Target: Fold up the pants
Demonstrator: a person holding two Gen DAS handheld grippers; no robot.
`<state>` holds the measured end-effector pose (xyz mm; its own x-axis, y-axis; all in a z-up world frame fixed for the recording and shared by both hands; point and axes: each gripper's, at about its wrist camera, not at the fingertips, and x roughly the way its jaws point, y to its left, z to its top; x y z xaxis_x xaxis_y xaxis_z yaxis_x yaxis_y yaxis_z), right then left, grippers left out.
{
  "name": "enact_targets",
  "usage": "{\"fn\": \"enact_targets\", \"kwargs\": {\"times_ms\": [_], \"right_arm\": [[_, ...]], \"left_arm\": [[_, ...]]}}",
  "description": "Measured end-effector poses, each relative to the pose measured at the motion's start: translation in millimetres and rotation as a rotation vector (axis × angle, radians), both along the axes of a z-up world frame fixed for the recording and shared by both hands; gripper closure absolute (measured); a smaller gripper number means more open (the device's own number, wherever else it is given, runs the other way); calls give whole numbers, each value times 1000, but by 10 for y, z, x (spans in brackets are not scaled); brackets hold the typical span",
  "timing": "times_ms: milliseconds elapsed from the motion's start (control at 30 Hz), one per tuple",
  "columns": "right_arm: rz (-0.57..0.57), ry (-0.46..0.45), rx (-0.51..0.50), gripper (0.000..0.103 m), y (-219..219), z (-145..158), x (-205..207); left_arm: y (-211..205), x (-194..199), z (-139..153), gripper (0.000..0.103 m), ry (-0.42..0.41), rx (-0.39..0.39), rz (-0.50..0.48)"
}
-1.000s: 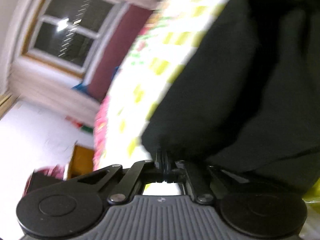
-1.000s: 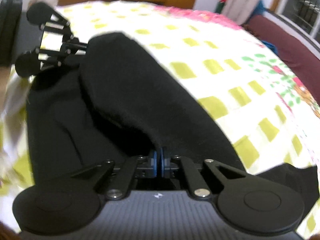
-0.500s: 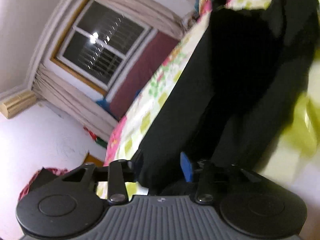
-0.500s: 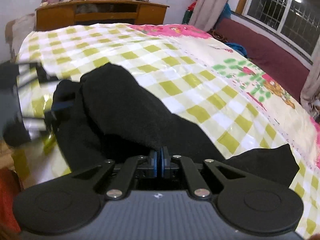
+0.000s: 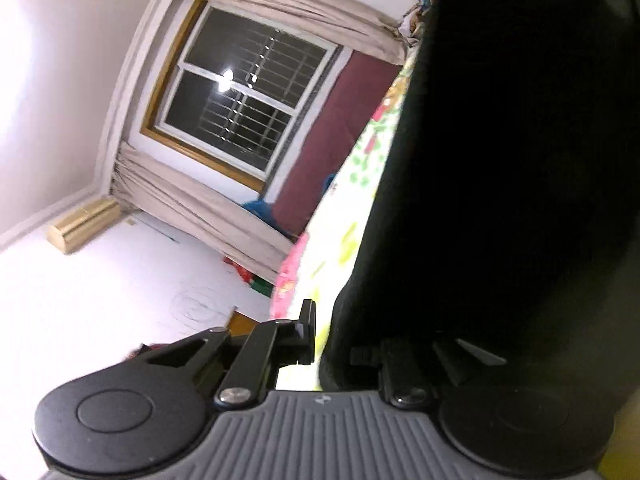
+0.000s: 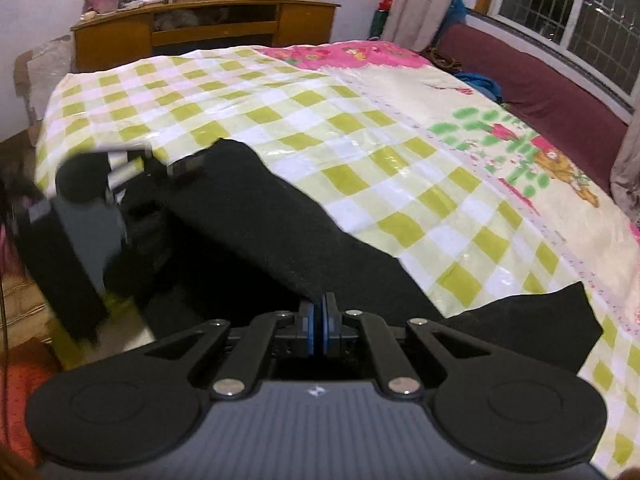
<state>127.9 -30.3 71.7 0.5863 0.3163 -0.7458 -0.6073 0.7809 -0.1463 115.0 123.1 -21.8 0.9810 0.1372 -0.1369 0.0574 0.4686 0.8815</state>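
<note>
The black pants lie partly folded on the checked bed cover. My right gripper is shut on a fold of the pants at the near edge. In the right wrist view my left gripper shows blurred at the far left end of the pants, jaws apart. In the left wrist view the pants fill the right side and drape over the right finger of my left gripper; the left finger stands clear, so the jaws are wide open.
A wooden dresser stands beyond the bed's far end. A maroon bench runs under a barred window on the right. A loose black end of the pants lies at the right near edge.
My left gripper has opened wide and let go of the pants fabric, and its view has swung toward the window. My right gripper has stayed shut on the fold while the pants settled onto the bed.
</note>
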Motion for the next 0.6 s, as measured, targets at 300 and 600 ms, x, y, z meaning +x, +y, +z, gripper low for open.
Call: {"fn": "enact_targets", "kwargs": {"times_ms": [300, 600], "right_arm": [[66, 111, -33, 99, 316, -743, -371], [90, 61, -52, 98, 278, -668, -467]], "left_arm": [[308, -350, -837, 69, -7, 341, -4], [283, -347, -851, 53, -45, 365, -3]]}}
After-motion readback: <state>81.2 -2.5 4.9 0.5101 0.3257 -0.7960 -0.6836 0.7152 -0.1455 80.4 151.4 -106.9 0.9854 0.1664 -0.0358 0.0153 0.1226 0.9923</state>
